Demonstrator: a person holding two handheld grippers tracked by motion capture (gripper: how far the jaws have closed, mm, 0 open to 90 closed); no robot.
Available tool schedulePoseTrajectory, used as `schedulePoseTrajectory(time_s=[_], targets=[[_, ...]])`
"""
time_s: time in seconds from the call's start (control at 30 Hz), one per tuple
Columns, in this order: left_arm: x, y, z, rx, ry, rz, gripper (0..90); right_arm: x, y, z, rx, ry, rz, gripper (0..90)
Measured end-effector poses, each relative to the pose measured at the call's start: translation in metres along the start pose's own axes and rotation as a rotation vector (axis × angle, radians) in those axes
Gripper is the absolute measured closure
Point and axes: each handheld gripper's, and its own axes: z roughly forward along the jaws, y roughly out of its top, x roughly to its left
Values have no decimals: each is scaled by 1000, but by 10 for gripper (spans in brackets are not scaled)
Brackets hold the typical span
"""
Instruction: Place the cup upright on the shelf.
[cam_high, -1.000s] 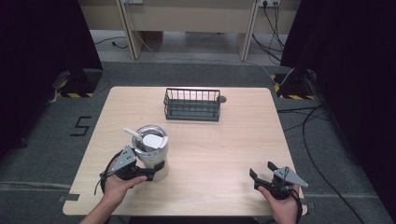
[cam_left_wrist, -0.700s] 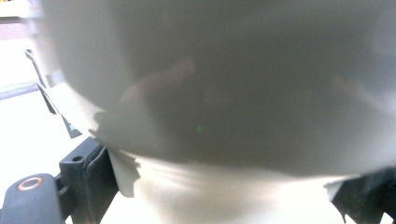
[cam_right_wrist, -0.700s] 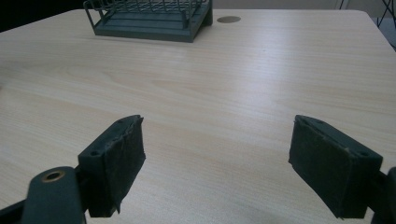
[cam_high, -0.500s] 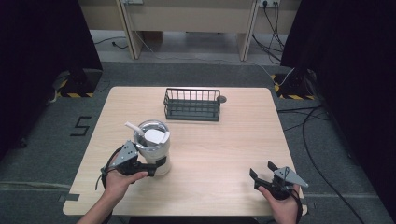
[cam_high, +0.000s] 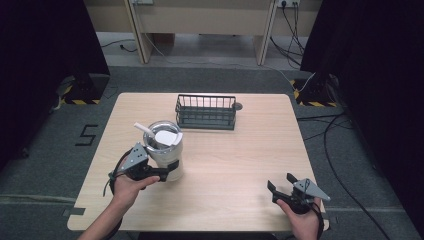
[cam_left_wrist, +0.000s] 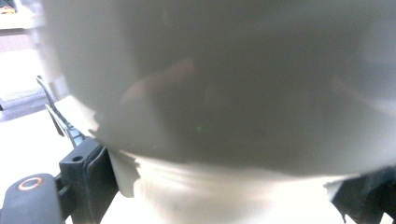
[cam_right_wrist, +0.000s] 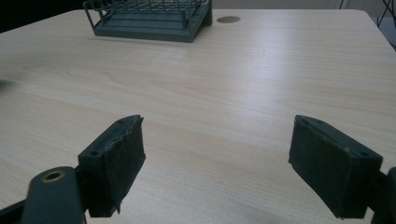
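A steel tumbler (cam_high: 162, 150) with a white lid and a white straw stands at the table's front left. My left gripper (cam_high: 167, 170) grips its lower body from the near side, one jaw on each side. In the left gripper view the tumbler's wall (cam_left_wrist: 224, 93) is very close and blurred, with the left gripper (cam_left_wrist: 224, 186) shut on it. My right gripper (cam_high: 281, 181) rests open near the front right edge. In the right gripper view the right gripper (cam_right_wrist: 217, 158) has nothing but bare wood between its jaws.
A dark wire basket (cam_high: 206, 111) (cam_right_wrist: 149, 16) stands at the back middle of the wooden table (cam_high: 240, 165). A small round grommet (cam_high: 238, 106) (cam_right_wrist: 228, 19) sits just right of it. Cables and desk legs lie on the floor beyond.
The tumbler and my left gripper have shifted slightly away from the front edge. The right gripper has stayed still.
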Motion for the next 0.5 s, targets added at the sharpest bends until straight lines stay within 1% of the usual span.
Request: schedulePoseTrajectory(time_s=[0.5], targets=[[12, 15, 11, -5, 15, 8, 103, 0, 0, 0, -1, 1, 6, 185]])
